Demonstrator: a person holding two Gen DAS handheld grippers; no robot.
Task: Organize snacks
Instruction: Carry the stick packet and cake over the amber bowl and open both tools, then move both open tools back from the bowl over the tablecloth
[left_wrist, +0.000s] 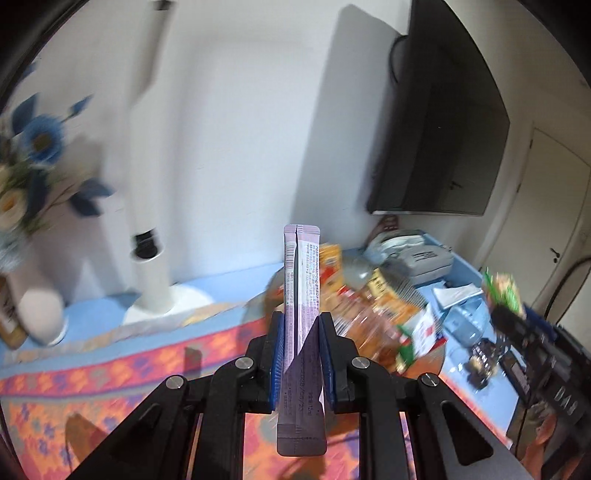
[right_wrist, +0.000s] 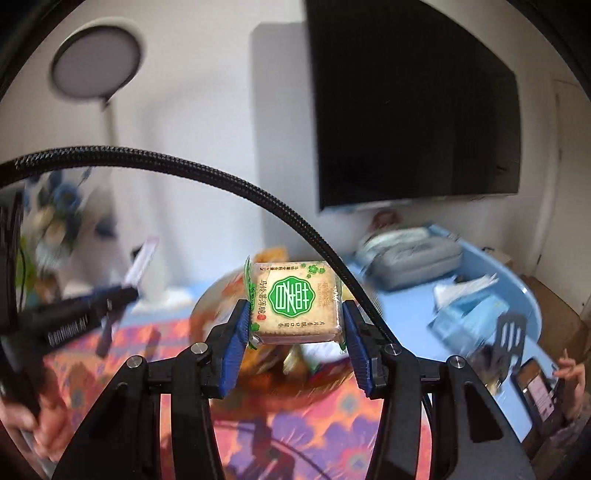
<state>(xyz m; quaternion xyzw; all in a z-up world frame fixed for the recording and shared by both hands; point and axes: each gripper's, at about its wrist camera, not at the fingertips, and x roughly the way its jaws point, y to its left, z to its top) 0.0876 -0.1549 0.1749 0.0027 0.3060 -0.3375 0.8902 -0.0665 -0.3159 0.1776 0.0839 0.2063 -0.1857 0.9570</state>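
Note:
My left gripper (left_wrist: 301, 325) is shut on a long purple stick sachet (left_wrist: 301, 295), held upright above the patterned cloth. My right gripper (right_wrist: 293, 314) is shut on a square green-and-beige cracker packet (right_wrist: 293, 301), held in the air above a round bowl (right_wrist: 207, 299) of mixed snack packets. The same bowl of snacks (left_wrist: 369, 306) shows just right of the sachet in the left wrist view. The right gripper with its green packet (left_wrist: 504, 291) shows at the right of the left wrist view; the left gripper with the sachet (right_wrist: 142, 260) shows at the left of the right wrist view.
An orange and purple patterned cloth (left_wrist: 110, 369) covers a blue table (right_wrist: 480, 266). A white lamp base (left_wrist: 166, 295) and a flower vase (left_wrist: 37, 314) stand at the back left. A grey pouch (left_wrist: 413, 254), papers (right_wrist: 469, 302) and a wall-mounted screen (left_wrist: 443, 129) are at the right. A black cable (right_wrist: 258, 199) crosses the right wrist view.

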